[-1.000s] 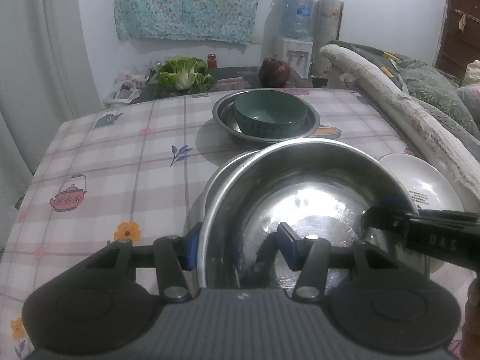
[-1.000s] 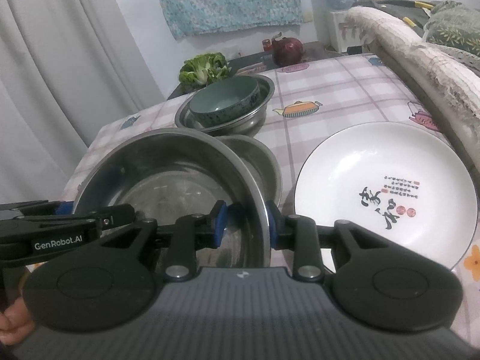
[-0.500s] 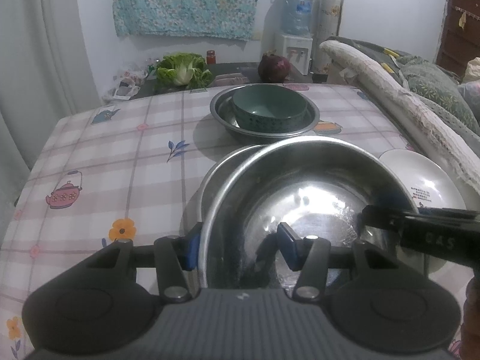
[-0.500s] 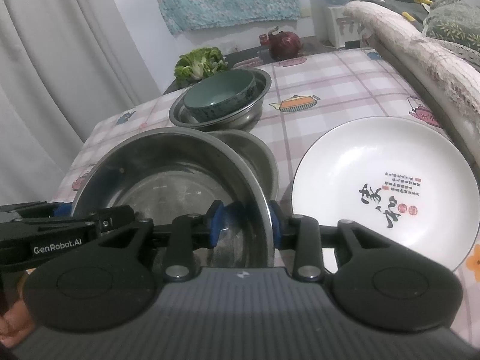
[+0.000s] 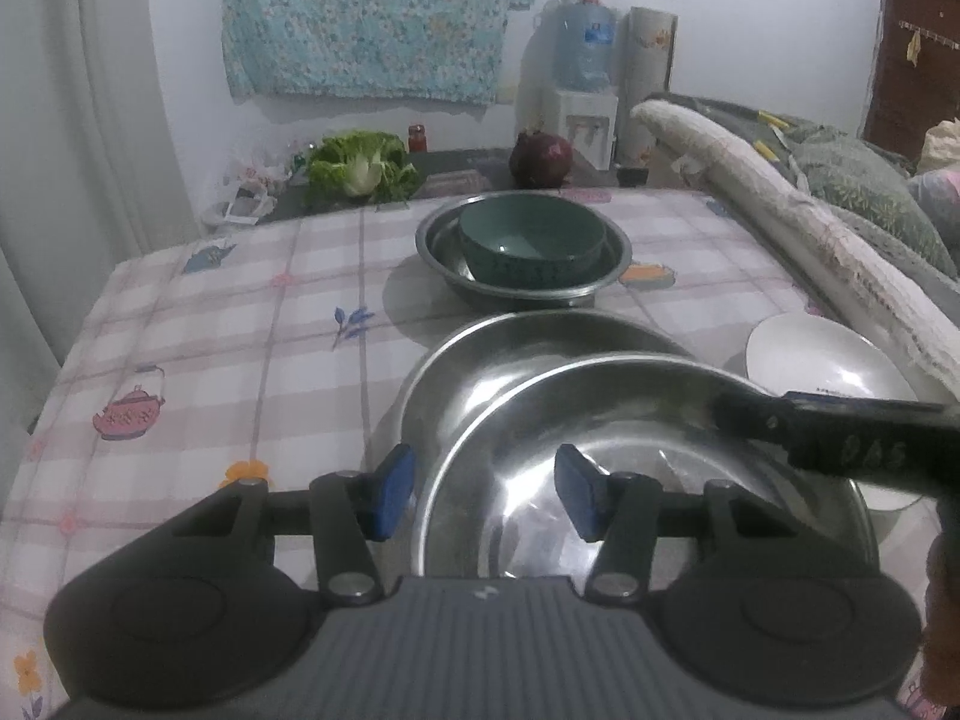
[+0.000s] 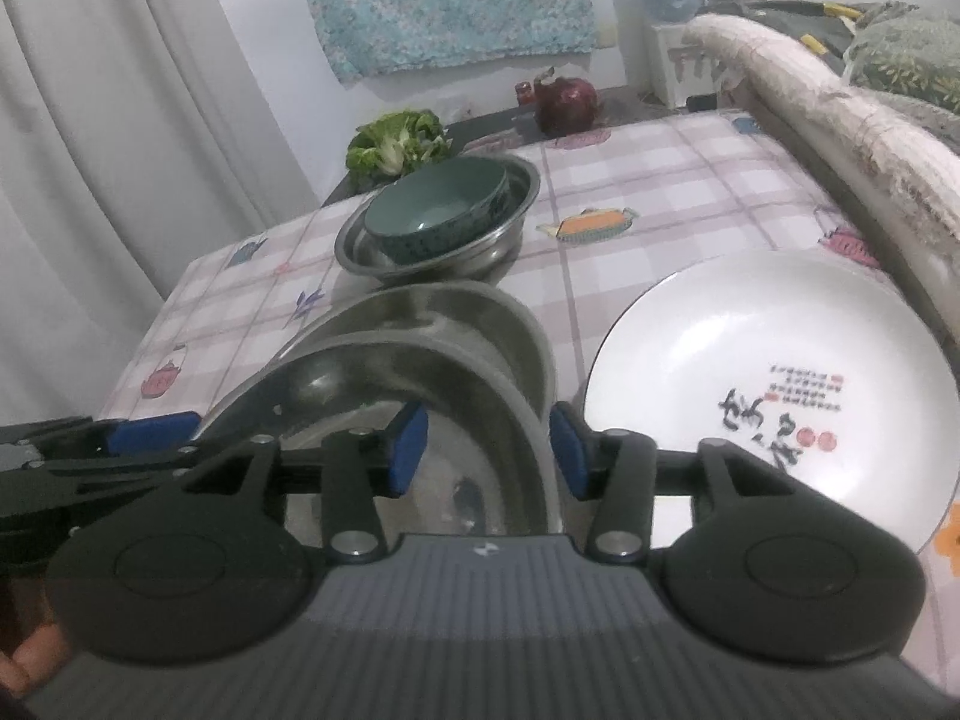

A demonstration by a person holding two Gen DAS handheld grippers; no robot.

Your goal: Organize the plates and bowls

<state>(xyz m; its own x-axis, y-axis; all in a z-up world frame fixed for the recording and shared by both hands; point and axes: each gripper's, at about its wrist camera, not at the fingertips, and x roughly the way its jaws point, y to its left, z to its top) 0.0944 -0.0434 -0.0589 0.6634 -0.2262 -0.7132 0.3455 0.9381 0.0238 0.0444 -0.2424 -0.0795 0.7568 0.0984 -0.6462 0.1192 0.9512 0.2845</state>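
Two hand-held grippers reach over a table (image 5: 198,324) covered with a checked cloth printed with teapots and flowers. Near the table's near edge, a large steel bowl (image 5: 600,420) sits tilted inside a second steel bowl (image 5: 480,354) beneath it.

The left gripper (image 5: 483,495) straddles the left rim of the upper bowl. One blue pad (image 5: 390,492) is outside the rim, the other inside over the bowl's floor. The pads stand apart, with a gap showing on both sides of the metal, so they do not press on it.

The right gripper (image 6: 486,450) straddles the right rim of the same bowl in the same way, one pad inside and one outside. Its jaws have just been opening. The rim lies between them, but the pads are clear of it.

Just beside the stacked bowls, toward the table's right edge, lies a white plate (image 6: 708,360) with black and red writing. Toward the far edge, a green bowl (image 5: 528,240) rests inside a steel basin (image 5: 612,264), apart from the stack.

Beyond the far edge are a leafy green vegetable (image 5: 360,165) and a dark red round object (image 5: 540,159). A rolled blanket (image 5: 780,228) runs along the right edge.
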